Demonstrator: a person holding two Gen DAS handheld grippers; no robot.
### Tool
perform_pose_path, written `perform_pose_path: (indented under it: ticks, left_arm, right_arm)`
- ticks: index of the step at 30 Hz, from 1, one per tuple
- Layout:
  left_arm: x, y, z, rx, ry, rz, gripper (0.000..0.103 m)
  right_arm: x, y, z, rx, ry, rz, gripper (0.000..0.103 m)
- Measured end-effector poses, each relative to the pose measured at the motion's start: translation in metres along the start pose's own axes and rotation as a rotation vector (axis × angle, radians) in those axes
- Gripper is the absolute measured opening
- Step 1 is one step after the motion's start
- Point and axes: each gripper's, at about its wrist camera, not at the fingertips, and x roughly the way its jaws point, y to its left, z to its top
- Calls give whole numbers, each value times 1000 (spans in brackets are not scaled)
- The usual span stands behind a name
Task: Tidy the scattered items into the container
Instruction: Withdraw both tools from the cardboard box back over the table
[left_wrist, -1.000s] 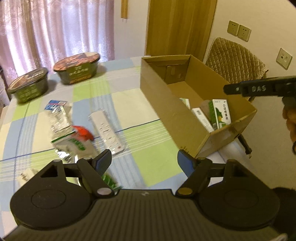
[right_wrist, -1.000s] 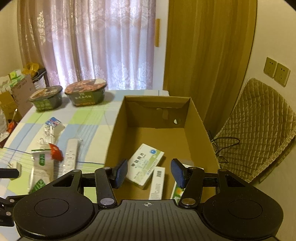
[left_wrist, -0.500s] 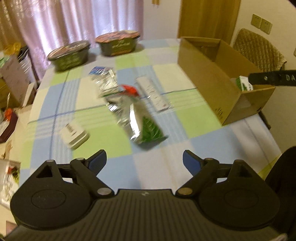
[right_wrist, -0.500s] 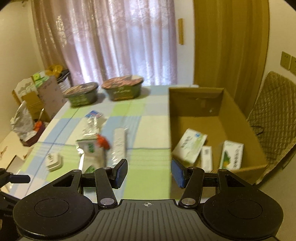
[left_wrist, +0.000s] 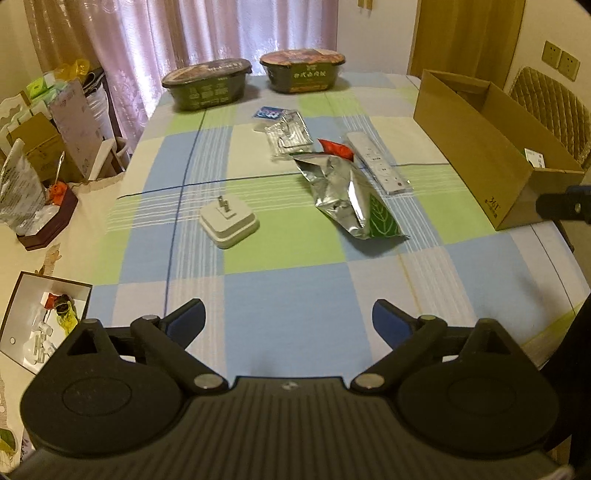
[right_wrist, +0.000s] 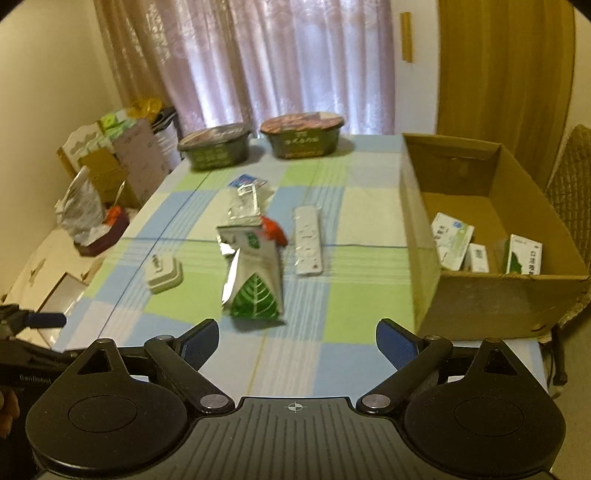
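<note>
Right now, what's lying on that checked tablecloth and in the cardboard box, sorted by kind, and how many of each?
Instant noodle bowls: 2
Foil or plastic pouches: 2
Small blue packet: 1
White remote: 1
White plug adapter: 1
Medicine boxes, in the cardboard box: 3
Total: 10, the box itself not counted

The cardboard box (left_wrist: 480, 136) wall hid its contents; the bowl labels (right_wrist: 301, 142) were motion-blurred and unreadable.

We see pink sheer curtains (right_wrist: 295, 62) behind the checked worktop (left_wrist: 280, 288), a wooden door (right_wrist: 506, 66) right of them.
</note>
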Motion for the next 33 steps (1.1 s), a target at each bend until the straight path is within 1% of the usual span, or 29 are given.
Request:
perform_pose_path:
  ticks: [7,11,14,16,19,25,29,33]
  left_arm:
    - [-14,14,-1,-9,-60,12,101]
    - [-19,16,-1,69,-86,22,101]
    - [-18,17,2,115,-57,14,101]
    - [-15,17,6,168,-38,9,101]
    - [-7,19,13,226,-15,6,101]
    - [20,32,30,294,14,-30,101]
    - [42,42,43,345,15,-57,101]
    - [66,56,59,353,21,-97,101]
  right_arm:
    - [0,15,-10,-15,25,29,97]
    - [2,21,-12,-18,35,43,97]
    - [3,25,-11,-30,37,59,97]
    - [3,26,-10,-41,38,67,97]
    - [9,28,-9,-56,49,72,97]
    - [37,27,-2,-71,96,79,97]
    - [64,27,9,-90,119,93,97]
    - [97,23,26,-78,146,119,97]
